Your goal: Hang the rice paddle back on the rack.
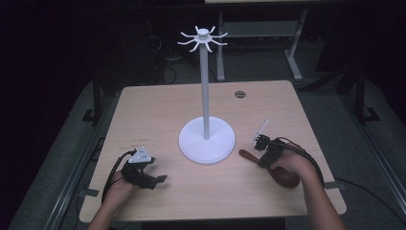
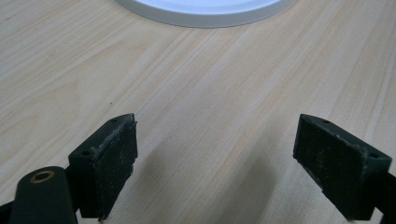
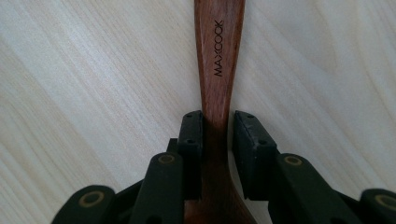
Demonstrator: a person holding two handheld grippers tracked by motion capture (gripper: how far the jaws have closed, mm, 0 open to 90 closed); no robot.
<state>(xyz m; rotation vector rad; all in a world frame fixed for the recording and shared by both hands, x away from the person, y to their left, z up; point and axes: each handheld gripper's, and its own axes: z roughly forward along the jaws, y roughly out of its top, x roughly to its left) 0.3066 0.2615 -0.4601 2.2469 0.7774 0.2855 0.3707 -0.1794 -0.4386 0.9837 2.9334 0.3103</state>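
The wooden spoon (image 3: 218, 56) carries the word MAXCOOK printed in dark capitals along its handle, the letters running lengthwise up the shaft; it is the one piece of writing that can be read. The spoon lies flat on the table (image 1: 158, 110), at the right side near the front edge, just right of the stand's round white base (image 1: 207, 140); its long axis runs roughly left to right in the high view, the handle tip pointing toward the base and the bowl end lying under the person's right hand (image 1: 291, 165). In the right gripper view the handle runs straight up from between the two jaws. The right gripper (image 3: 218, 135) pinches the narrow neck of the handle: the left pad touches the wood, while a thin gap may remain at the right pad. The left gripper (image 2: 215, 158) rests at the front left of the table, jaws spread wide over bare wood, well apart from the spoon.
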